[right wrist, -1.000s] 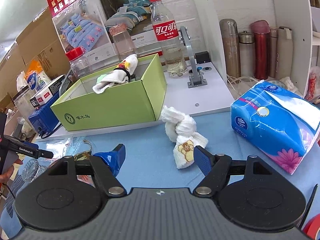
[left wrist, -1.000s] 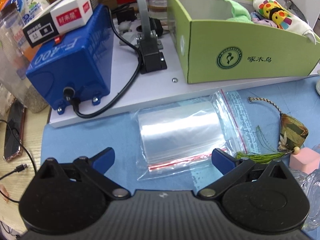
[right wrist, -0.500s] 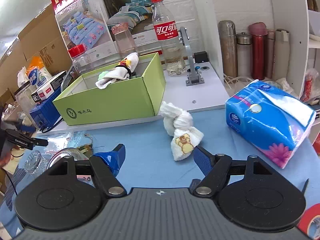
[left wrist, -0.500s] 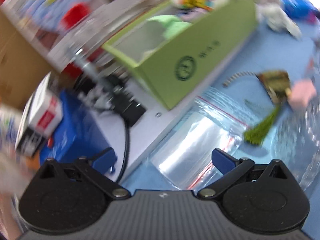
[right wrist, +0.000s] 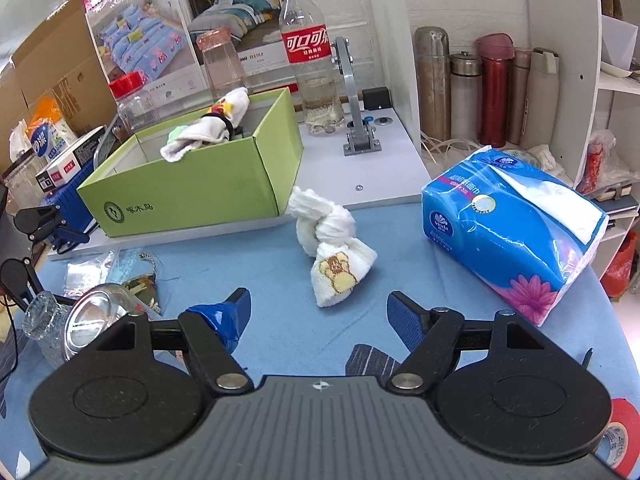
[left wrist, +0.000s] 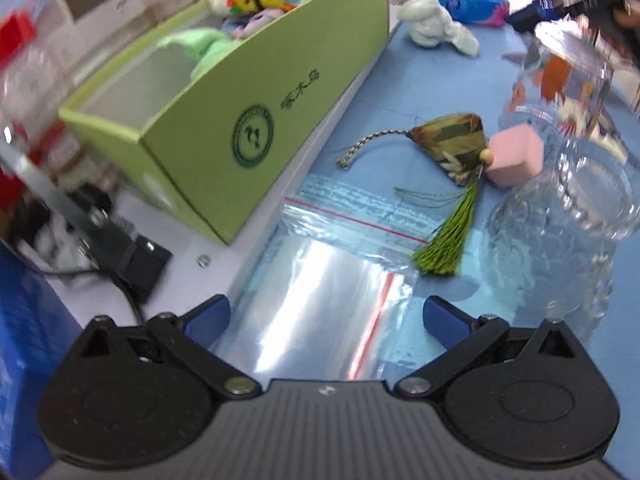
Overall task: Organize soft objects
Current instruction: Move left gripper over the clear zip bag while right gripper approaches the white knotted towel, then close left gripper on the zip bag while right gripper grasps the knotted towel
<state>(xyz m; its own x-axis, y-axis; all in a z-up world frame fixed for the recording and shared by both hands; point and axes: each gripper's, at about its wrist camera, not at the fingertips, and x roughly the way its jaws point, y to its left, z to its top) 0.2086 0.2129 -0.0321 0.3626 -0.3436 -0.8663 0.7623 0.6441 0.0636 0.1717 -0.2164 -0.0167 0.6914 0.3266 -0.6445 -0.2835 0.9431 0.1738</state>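
left wrist: steep, near | right wrist: shallower | shared: green box [left wrist: 256, 120] [right wrist: 192, 196]

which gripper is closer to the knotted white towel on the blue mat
Right. The right gripper hangs open just short of the knotted white towel, which lies straight ahead. The left gripper is over the plastic bags, across the mat.

Knotted white towel [right wrist: 330, 246], yellow print on lower end, lies on the blue cloth just beside the green box [right wrist: 192, 196]. Box open-topped; inside, 1 white printed cloth bundle [right wrist: 212, 124] over the rim, 1 pale green cloth [left wrist: 200, 46].
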